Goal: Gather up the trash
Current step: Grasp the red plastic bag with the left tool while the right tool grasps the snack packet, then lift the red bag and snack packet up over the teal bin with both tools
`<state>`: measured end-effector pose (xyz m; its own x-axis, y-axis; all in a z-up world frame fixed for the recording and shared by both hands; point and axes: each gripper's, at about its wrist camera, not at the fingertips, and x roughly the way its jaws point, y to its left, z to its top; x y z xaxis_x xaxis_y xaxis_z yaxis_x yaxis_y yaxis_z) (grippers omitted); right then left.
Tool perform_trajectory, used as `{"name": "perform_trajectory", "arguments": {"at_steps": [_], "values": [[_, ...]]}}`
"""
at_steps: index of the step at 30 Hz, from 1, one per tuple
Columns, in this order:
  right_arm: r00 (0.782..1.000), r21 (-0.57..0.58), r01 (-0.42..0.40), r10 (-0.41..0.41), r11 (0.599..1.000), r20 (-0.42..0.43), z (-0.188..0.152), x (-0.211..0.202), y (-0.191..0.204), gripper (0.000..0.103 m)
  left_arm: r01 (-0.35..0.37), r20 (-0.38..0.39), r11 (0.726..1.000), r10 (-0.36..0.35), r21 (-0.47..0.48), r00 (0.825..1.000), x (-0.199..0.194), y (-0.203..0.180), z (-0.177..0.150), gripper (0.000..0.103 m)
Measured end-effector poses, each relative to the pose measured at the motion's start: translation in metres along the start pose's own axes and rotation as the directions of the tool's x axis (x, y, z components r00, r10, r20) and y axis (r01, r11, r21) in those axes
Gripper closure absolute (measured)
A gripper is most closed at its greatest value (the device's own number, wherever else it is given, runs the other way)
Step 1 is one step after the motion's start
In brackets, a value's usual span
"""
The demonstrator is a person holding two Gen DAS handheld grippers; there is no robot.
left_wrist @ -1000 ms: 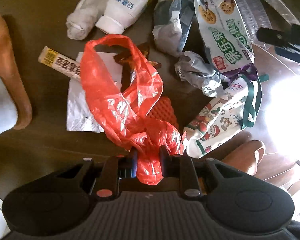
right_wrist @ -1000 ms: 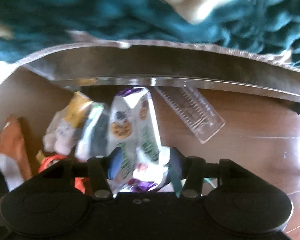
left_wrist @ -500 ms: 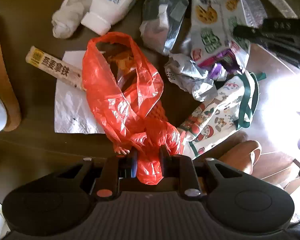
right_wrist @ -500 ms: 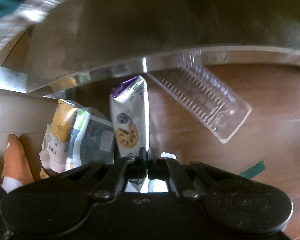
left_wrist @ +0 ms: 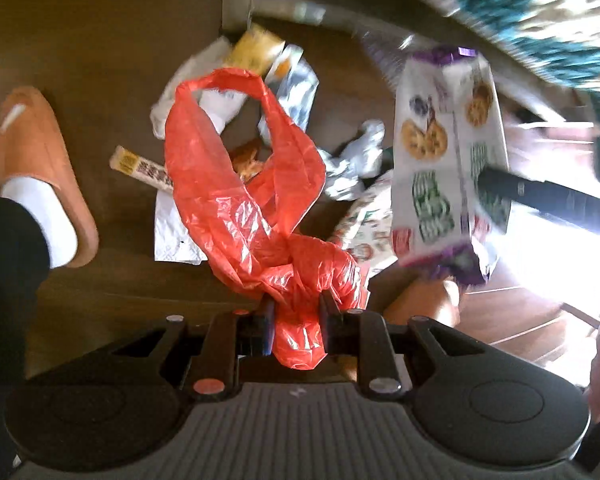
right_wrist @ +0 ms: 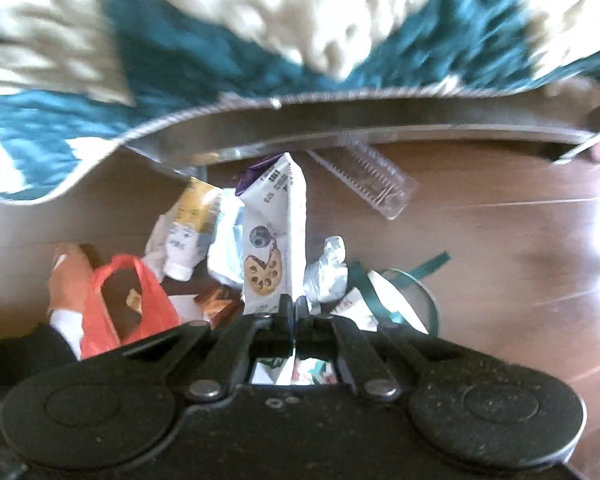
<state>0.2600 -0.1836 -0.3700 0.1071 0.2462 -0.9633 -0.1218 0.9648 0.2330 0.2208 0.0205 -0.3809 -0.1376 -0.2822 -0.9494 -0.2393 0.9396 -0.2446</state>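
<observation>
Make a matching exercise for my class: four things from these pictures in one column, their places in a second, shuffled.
Things
1. red plastic bag
2. white cookie packet
3. orange slipper
4. clear ridged plastic tray

Places
A. on a foot in a white sock
B. lying on the brown floor, untouched
C. pinched in the right gripper
D. clamped in the left gripper

Pairs: 1-D, 2-C, 3-A, 4-B

Red-orange thin plastic bag (left_wrist: 240,184); white snack packet (left_wrist: 446,152) with cookie prints, green lettering, purple ends; orange slipper (left_wrist: 36,156); teal-and-cream blanket (right_wrist: 220,40).
</observation>
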Motion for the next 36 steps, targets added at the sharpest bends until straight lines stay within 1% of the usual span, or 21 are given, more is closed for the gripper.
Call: {"name": "perform_trajectory", "arguments": {"at_steps": [4,7,9,10,11,13,14,16,18,19,22,23,24,26,28,29,30,31,33,34,36], "values": [[0.997,-0.005,-0.011,0.012,1.000,0.080,-0.025,-0.066,0.008,0.103,0.002,0.102,0.998,-0.009,0.065,0.995,-0.055,-0.004,-0.031,0.082],[0.983,-0.020,-0.028,0.031,0.999,0.181,-0.038,-0.114,0.017,0.103,0.009,0.174,0.996,-0.025,0.094,0.984,-0.092,-0.008,-0.053,0.082],[0.965,-0.035,-0.040,0.048,0.999,0.260,-0.045,-0.147,0.026,0.103,0.017,0.233,0.994,-0.043,0.110,0.972,-0.118,-0.011,-0.066,0.082],[0.953,-0.046,-0.039,0.051,0.998,0.299,-0.048,-0.163,0.030,0.103,0.019,0.268,0.993,-0.051,0.120,0.962,-0.133,-0.013,-0.072,0.082],[0.939,-0.059,-0.046,0.064,0.997,0.338,-0.052,-0.181,0.034,0.103,0.022,0.301,0.991,-0.061,0.132,0.952,-0.147,-0.015,-0.076,0.082],[0.909,-0.083,-0.058,0.086,0.995,0.407,-0.058,-0.216,0.043,0.103,0.024,0.371,0.986,-0.084,0.163,0.925,-0.177,-0.020,-0.090,0.082],[0.894,-0.096,-0.057,0.093,0.994,0.437,-0.060,-0.229,0.045,0.103,0.022,0.406,0.984,-0.094,0.178,0.909,-0.192,-0.023,-0.096,0.082],[0.859,-0.124,-0.051,0.107,0.991,0.501,-0.062,-0.258,0.050,0.103,0.011,0.481,0.979,-0.110,0.204,0.870,-0.223,-0.029,-0.107,0.082],[0.825,-0.139,-0.055,0.123,0.989,0.552,-0.062,-0.285,0.053,0.103,0.004,0.538,0.977,-0.122,0.215,0.834,-0.247,-0.036,-0.109,0.082],[0.807,-0.147,-0.058,0.133,0.987,0.575,-0.062,-0.297,0.057,0.103,0.005,0.567,0.975,-0.133,0.221,0.813,-0.262,-0.039,-0.112,0.082],[0.750,-0.176,-0.040,0.146,0.984,0.645,-0.057,-0.336,0.060,0.103,-0.001,0.636,0.971,-0.156,0.239,0.756,-0.302,-0.047,-0.114,0.082],[0.732,-0.184,-0.032,0.148,0.982,0.665,-0.056,-0.347,0.062,0.103,-0.010,0.661,0.968,-0.163,0.250,0.732,-0.316,-0.052,-0.115,0.082],[0.710,-0.189,-0.020,0.147,0.982,0.689,-0.051,-0.361,0.064,0.103,-0.022,0.689,0.965,-0.169,0.260,0.705,-0.333,-0.057,-0.114,0.082],[0.671,-0.197,-0.017,0.157,0.980,0.725,-0.041,-0.385,0.066,0.103,-0.035,0.733,0.960,-0.189,0.279,0.653,-0.366,-0.067,-0.112,0.082],[0.629,-0.200,0.006,0.152,0.980,0.762,-0.029,-0.408,0.068,0.103,-0.059,0.772,0.954,-0.200,0.293,0.603,-0.398,-0.078,-0.109,0.082],[0.609,-0.200,0.018,0.148,0.980,0.779,-0.022,-0.419,0.069,0.103,-0.074,0.794,0.952,-0.203,0.296,0.573,-0.414,-0.086,-0.106,0.082],[0.592,-0.199,0.029,0.144,0.980,0.793,-0.015,-0.427,0.070,0.103,-0.084,0.810,0.951,-0.206,0.298,0.549,-0.428,-0.093,-0.103,0.082],[0.578,-0.196,0.041,0.137,0.980,0.804,-0.007,-0.433,0.071,0.103,-0.097,0.828,0.949,-0.207,0.298,0.522,-0.442,-0.101,-0.098,0.081],[0.549,-0.184,0.061,0.121,0.981,0.827,0.011,-0.448,0.075,0.103,-0.129,0.855,0.946,-0.203,0.296,0.477,-0.465,-0.118,-0.090,0.081],[0.536,-0.179,0.069,0.115,0.981,0.836,0.020,-0.452,0.077,0.103,-0.138,0.863,0.946,-0.199,0.293,0.464,-0.473,-0.126,-0.083,0.081],[0.511,-0.171,0.083,0.105,0.982,0.853,0.039,-0.462,0.080,0.103,-0.150,0.874,0.946,-0.194,0.287,0.445,-0.487,-0.141,-0.067,0.081]]}}
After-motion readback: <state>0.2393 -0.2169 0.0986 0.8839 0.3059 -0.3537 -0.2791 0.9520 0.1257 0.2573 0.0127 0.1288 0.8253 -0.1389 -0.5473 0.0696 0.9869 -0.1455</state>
